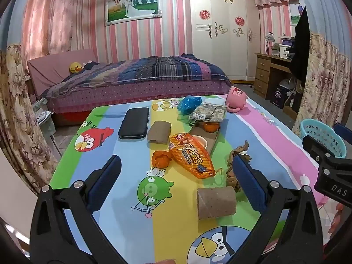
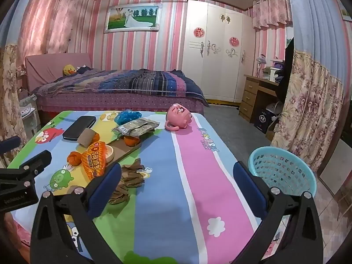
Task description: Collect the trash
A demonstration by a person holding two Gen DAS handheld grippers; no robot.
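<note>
Now both grippers, left gripper [image 1: 176, 176] and right gripper [image 2: 177, 181], are hovering over the counter [image 2: 193, 176], fingers spread wide, holding nothing.

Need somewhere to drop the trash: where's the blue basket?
The blue basket stands off the table's right edge, on the floor, beside the floral curtain.

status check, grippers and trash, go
Left gripper open, empty. Right gripper open, empty. Orange snack wrapper, crumpled brown paper on table; blue basket unobstructed.
</note>
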